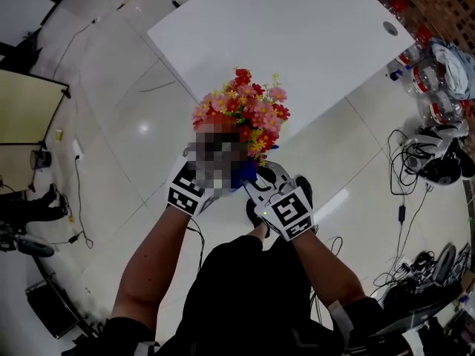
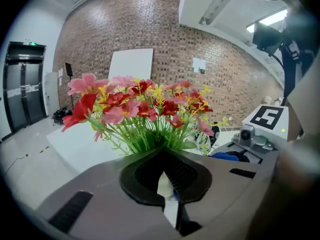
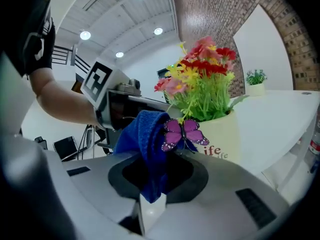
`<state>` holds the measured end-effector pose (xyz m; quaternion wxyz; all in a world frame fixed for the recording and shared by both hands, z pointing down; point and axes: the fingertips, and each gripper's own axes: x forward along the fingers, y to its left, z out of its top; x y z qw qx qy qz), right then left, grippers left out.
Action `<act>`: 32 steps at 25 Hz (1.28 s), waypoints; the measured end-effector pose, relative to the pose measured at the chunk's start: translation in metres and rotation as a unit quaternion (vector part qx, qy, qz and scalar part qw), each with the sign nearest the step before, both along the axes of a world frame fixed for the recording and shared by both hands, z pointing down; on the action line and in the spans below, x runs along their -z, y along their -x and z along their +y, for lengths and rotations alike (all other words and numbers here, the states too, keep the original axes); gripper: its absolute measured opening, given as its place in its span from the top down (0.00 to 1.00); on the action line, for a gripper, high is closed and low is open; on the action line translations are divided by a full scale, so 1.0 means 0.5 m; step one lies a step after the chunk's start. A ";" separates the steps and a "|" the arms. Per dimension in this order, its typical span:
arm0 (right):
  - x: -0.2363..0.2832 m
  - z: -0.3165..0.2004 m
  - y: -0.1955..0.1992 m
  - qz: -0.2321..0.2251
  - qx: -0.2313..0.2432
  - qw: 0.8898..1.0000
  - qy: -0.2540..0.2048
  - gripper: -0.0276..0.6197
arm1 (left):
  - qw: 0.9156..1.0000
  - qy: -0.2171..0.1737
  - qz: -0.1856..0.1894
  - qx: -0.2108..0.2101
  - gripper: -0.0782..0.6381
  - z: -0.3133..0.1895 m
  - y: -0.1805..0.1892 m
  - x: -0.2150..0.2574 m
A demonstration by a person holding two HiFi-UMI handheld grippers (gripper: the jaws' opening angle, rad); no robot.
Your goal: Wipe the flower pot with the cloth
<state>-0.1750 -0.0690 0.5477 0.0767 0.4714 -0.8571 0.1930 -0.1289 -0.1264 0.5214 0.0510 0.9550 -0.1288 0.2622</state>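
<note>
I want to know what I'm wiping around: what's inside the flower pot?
Red, pink and yellow flowers on green stems fill the flower pot. Whatever holds them inside is hidden by the stems and the rim, and the blue cloth covers part of the pot's side.

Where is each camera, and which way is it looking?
Head view: on the person's head, looking steeply down at flowers and both arms.
Left gripper view: on the left gripper, looking past its jaws at flowers, brick wall.
Right gripper view: on the right gripper, facing the flower pot; jaws hold blue cloth.
All share the flowers.
</note>
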 end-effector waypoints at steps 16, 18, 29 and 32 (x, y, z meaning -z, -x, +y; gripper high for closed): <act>0.001 -0.062 -0.282 -0.004 -0.093 0.996 0.001 0.89 | 1.000 0.002 0.002 0.018 0.89 -0.003 -0.004 0.001; 0.003 -0.076 -0.300 -0.003 -0.088 0.996 0.002 0.89 | 1.000 -0.001 0.000 0.026 0.89 -0.003 -0.003 -0.001; 0.002 -0.145 -0.333 0.003 -0.019 0.999 0.029 0.89 | 0.996 -0.002 -0.022 0.088 0.89 -0.008 -0.008 -0.004; 0.019 -0.149 -0.375 -0.004 -0.012 1.000 0.028 0.89 | 0.994 -0.006 -0.026 0.108 0.89 -0.012 -0.007 -0.005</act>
